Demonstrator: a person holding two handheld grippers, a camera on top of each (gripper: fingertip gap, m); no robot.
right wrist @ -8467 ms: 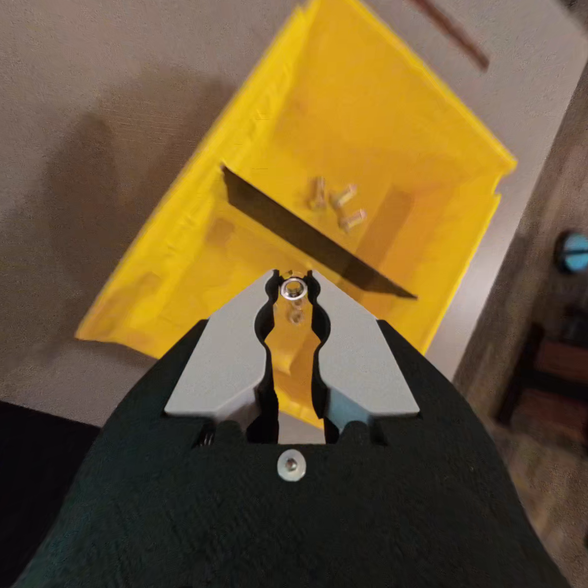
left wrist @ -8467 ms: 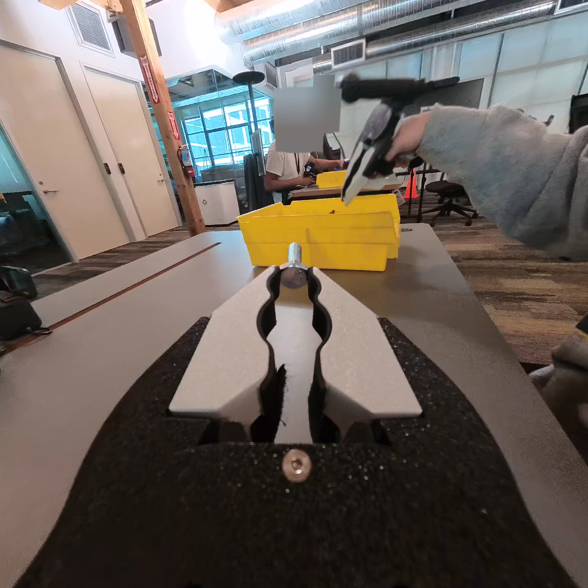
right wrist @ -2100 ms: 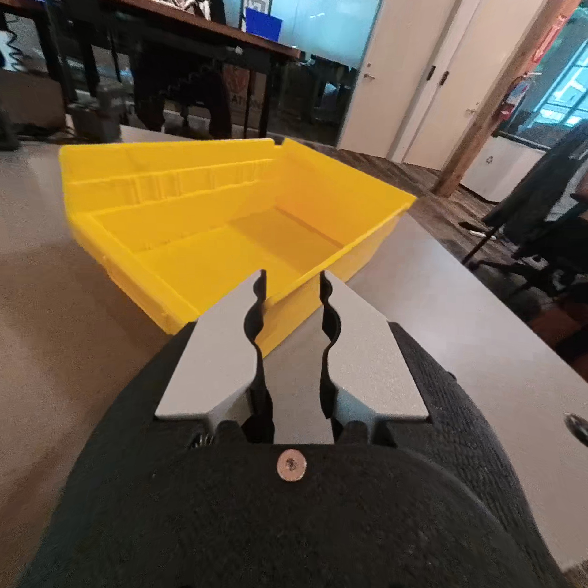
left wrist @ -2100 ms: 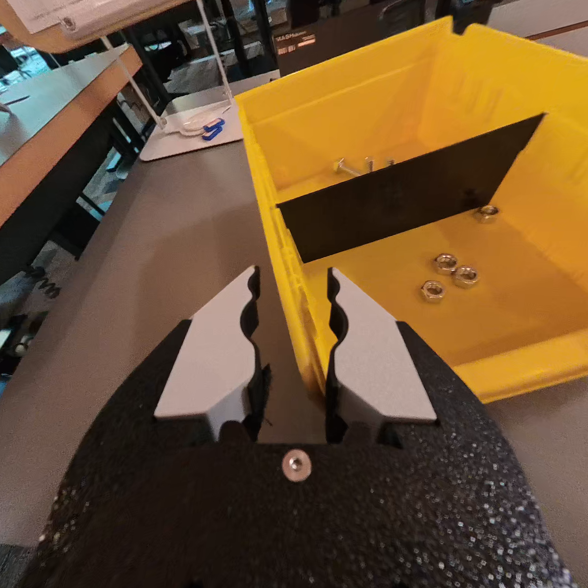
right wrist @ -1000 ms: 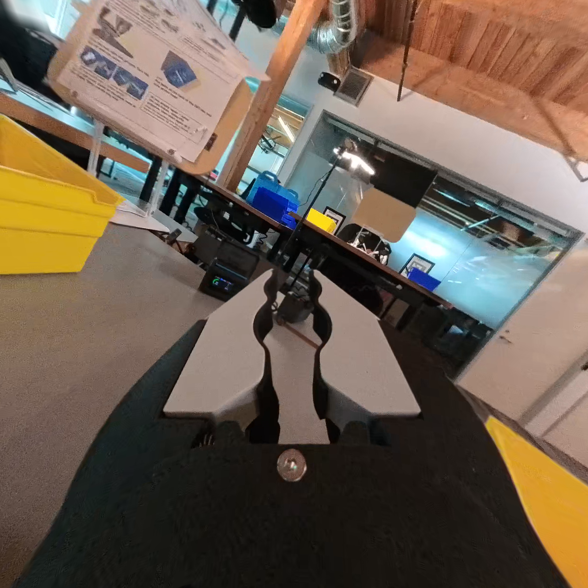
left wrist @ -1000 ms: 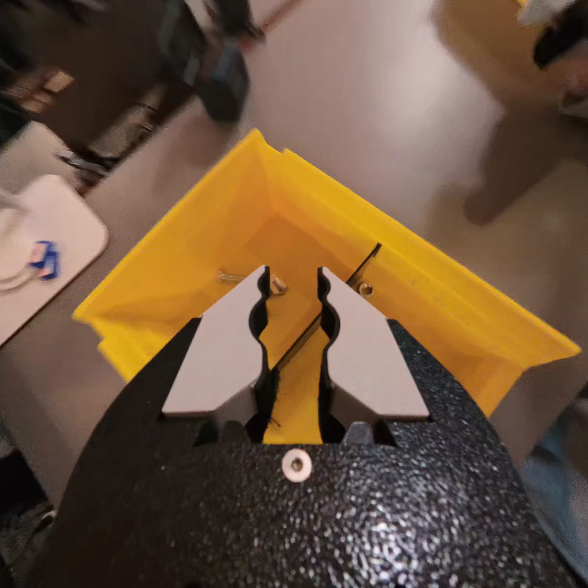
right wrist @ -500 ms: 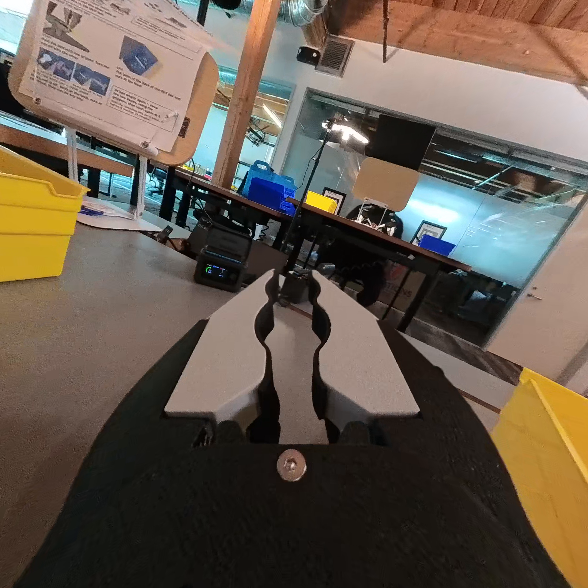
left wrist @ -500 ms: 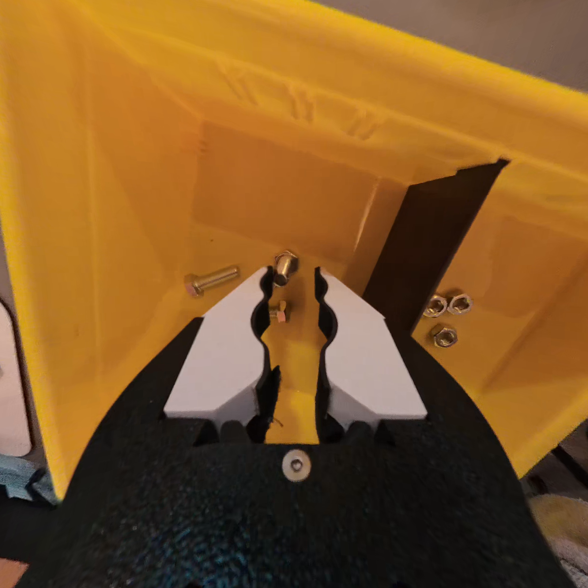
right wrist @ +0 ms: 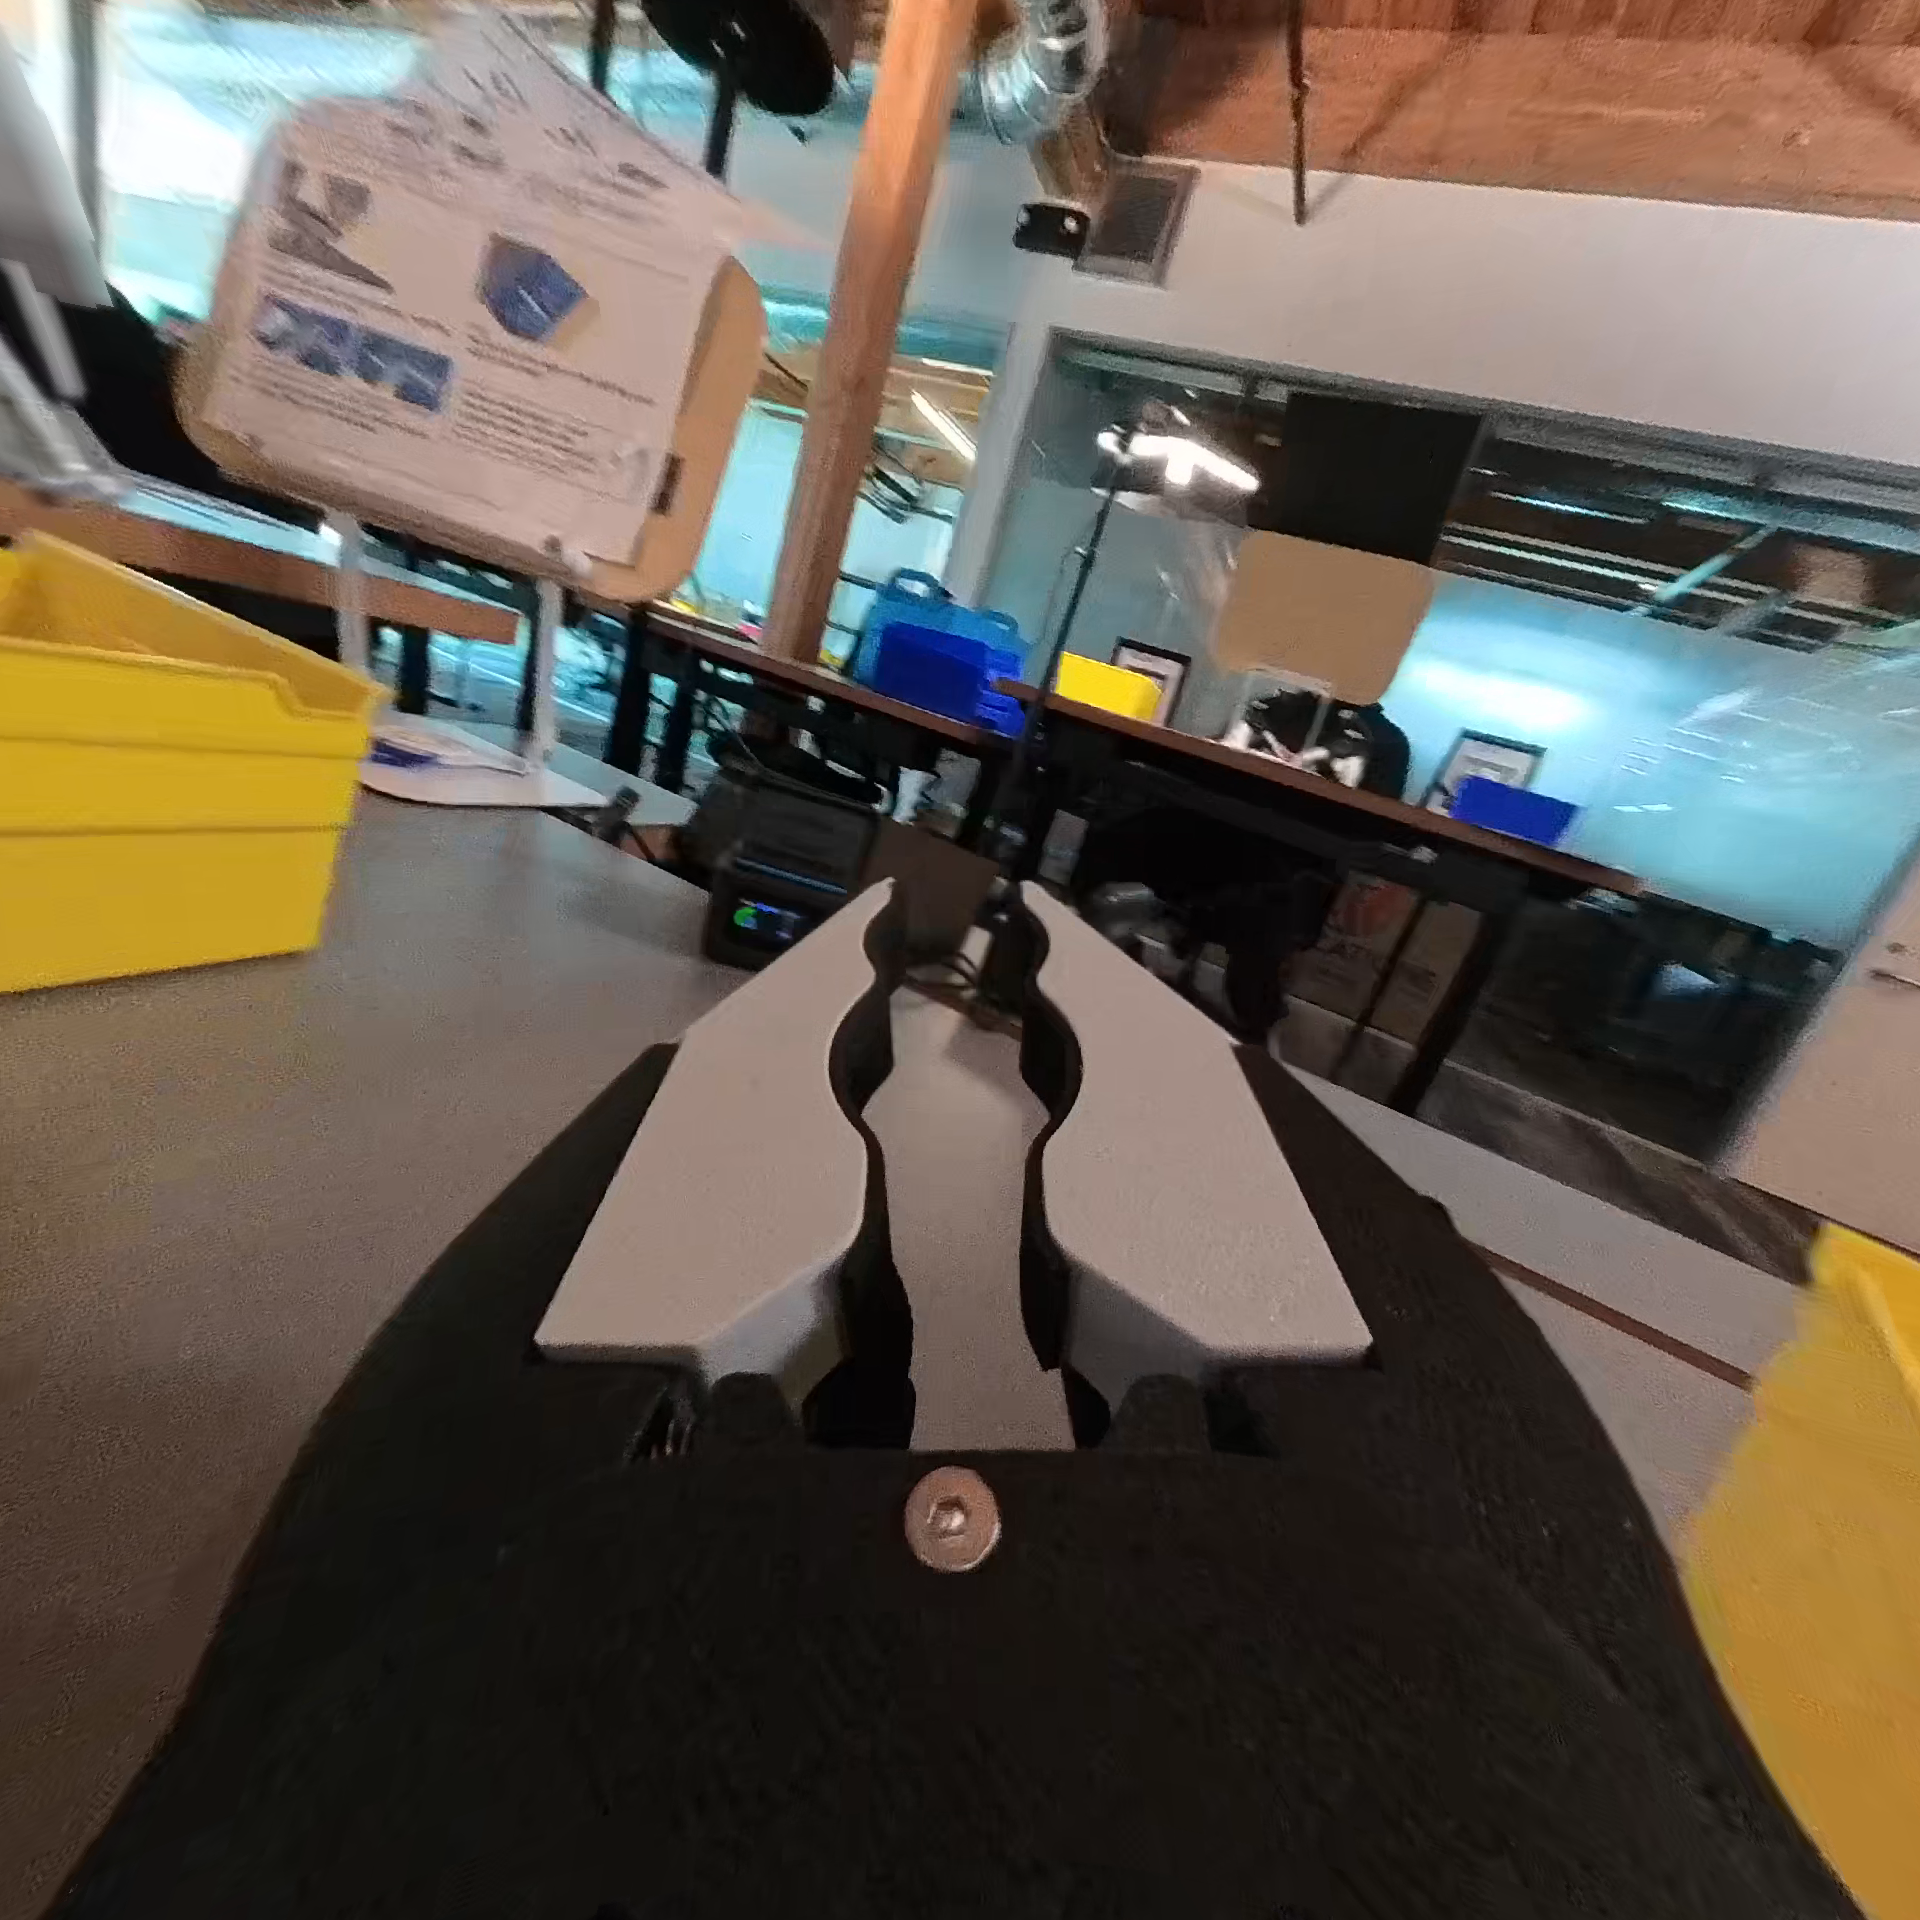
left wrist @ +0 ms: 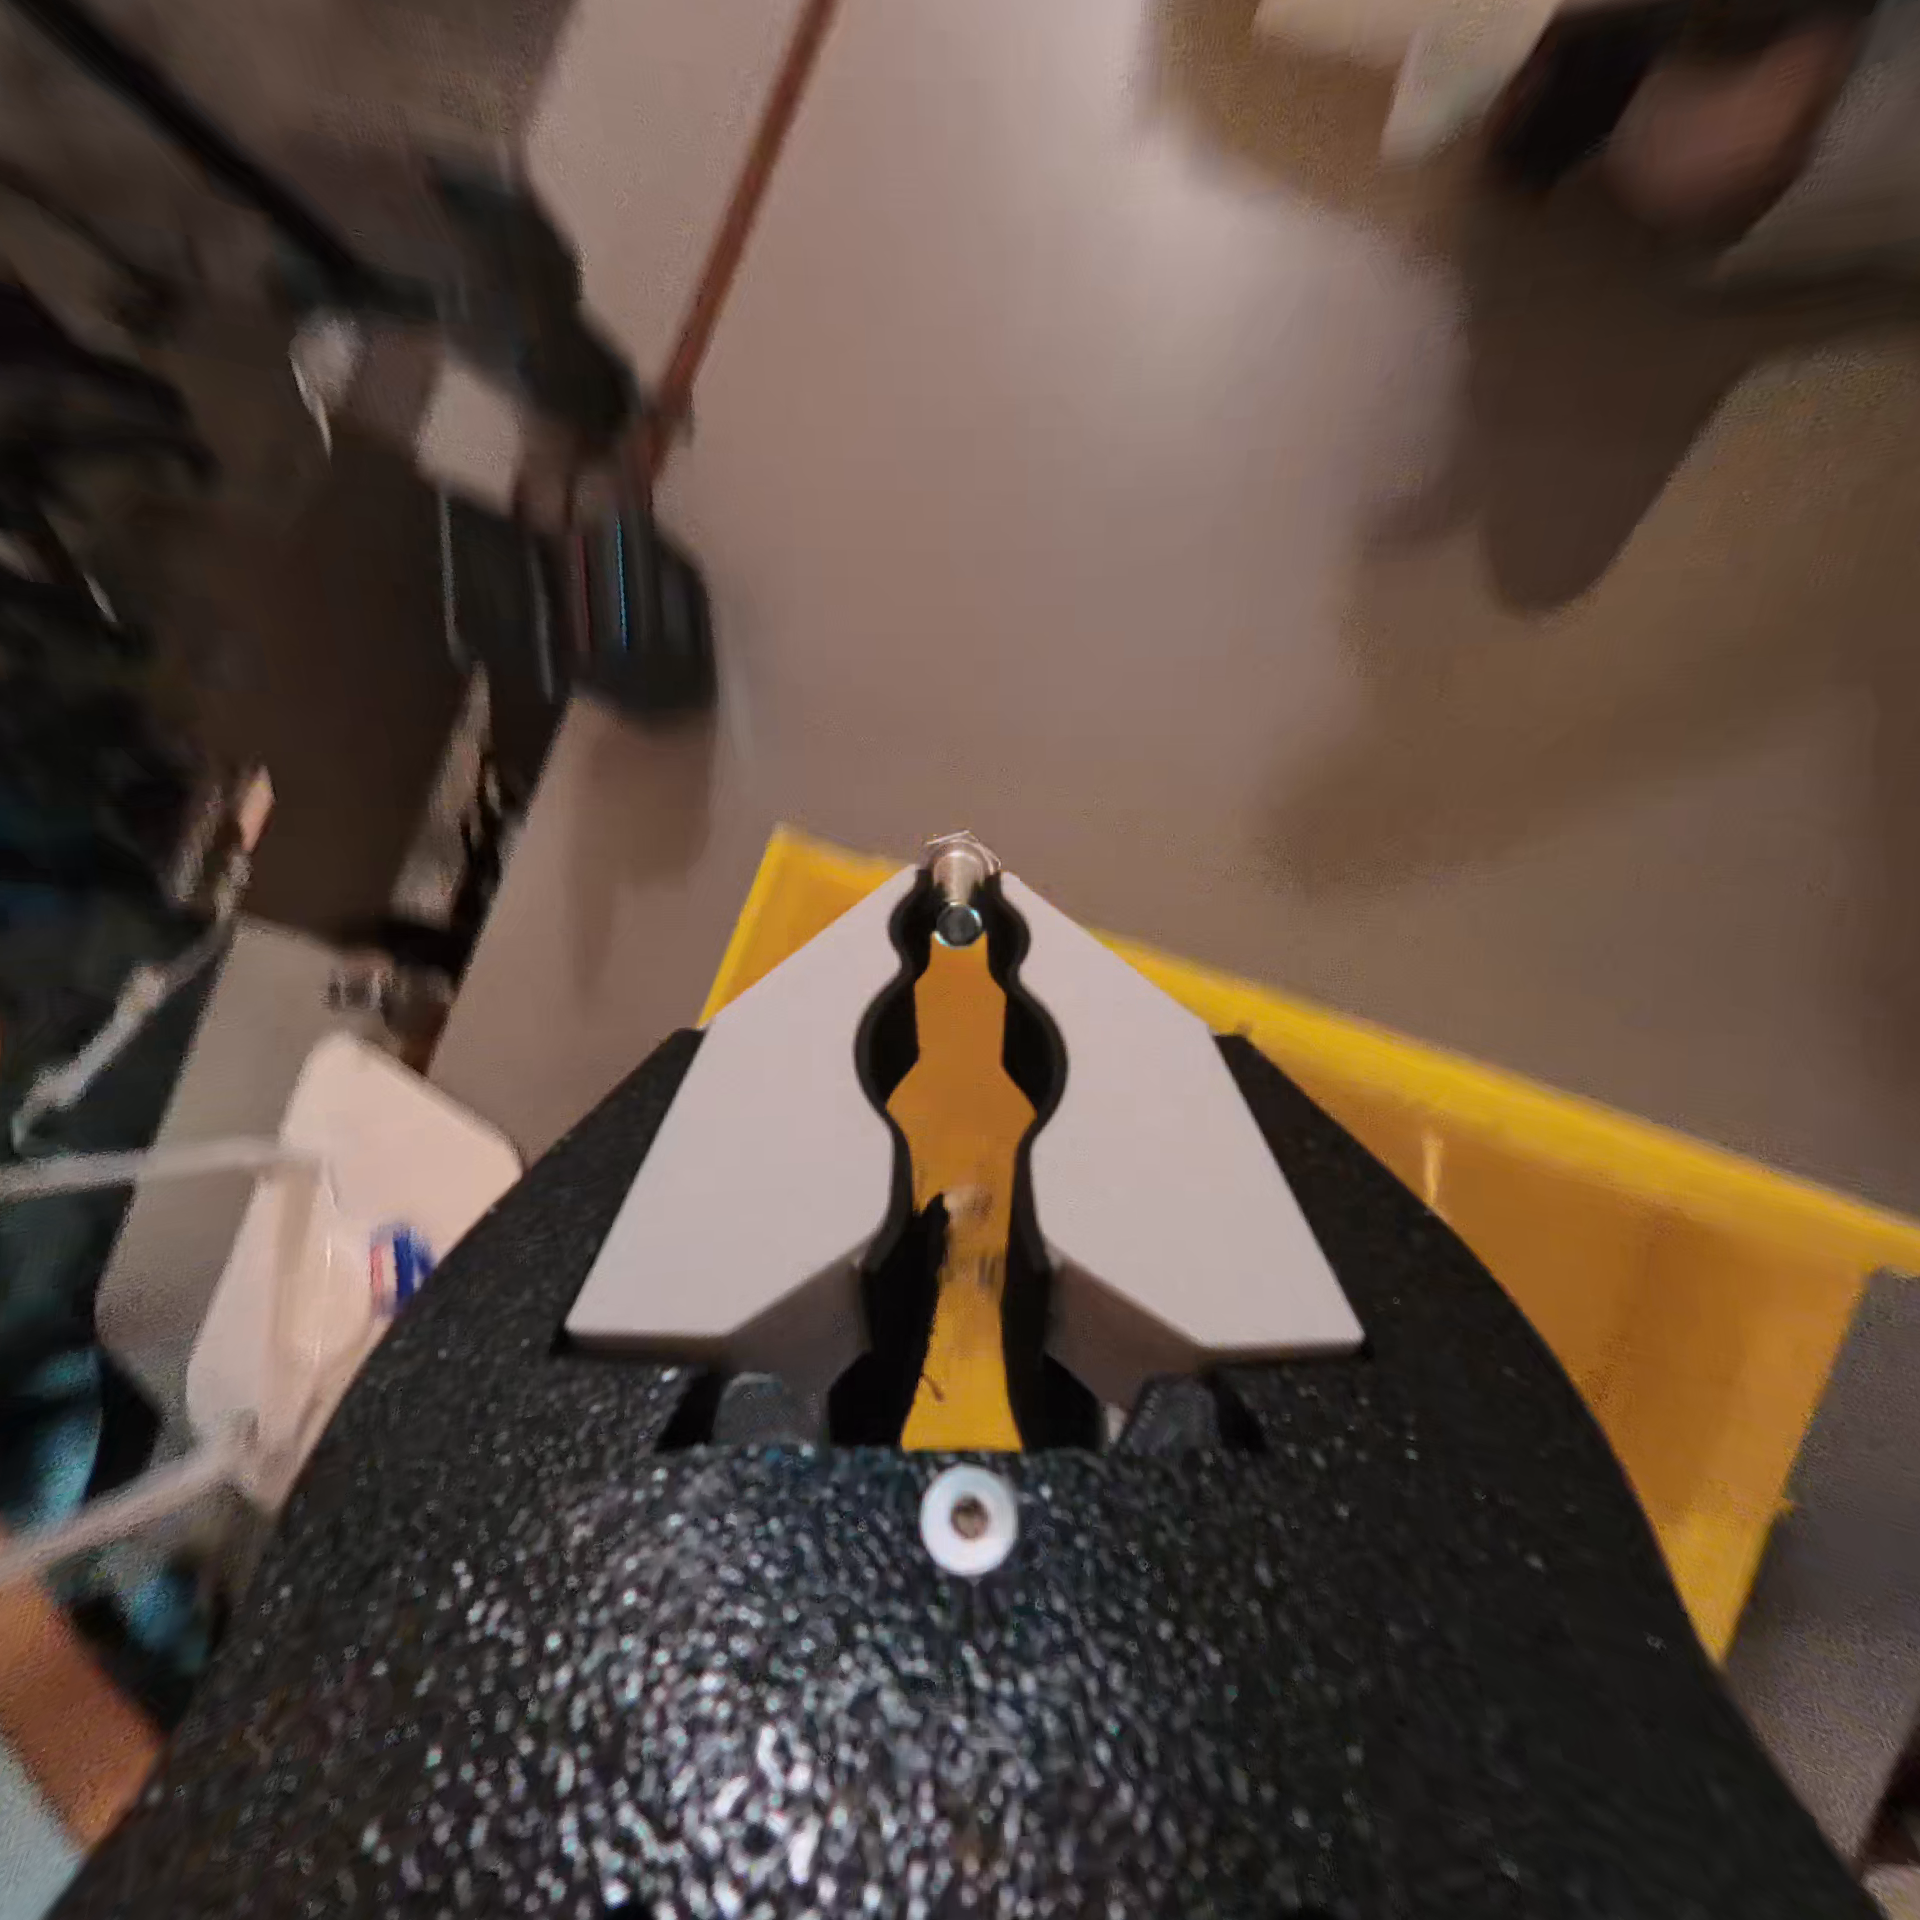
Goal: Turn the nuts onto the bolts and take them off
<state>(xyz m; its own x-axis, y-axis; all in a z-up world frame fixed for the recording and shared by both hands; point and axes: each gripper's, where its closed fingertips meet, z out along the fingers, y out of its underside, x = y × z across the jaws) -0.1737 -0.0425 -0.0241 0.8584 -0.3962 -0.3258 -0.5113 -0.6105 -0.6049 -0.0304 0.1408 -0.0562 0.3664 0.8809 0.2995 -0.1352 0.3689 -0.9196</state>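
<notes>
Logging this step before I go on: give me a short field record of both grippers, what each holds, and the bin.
left gripper: shut on bolt
bolt: pinched at the fingertips, pointing along the fingers, held above the bin
yellow bin: below and behind the left gripper, contents mostly hidden
right gripper: open, empty, low over the grey table
second yellow bin: far left on the table, in the right wrist view
nut: none seen
image quality: left wrist view blurred by motion

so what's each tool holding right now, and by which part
The left tool pinches a bolt by its shank at the fingertips, the head pointing away. The right tool holds nothing.
</notes>
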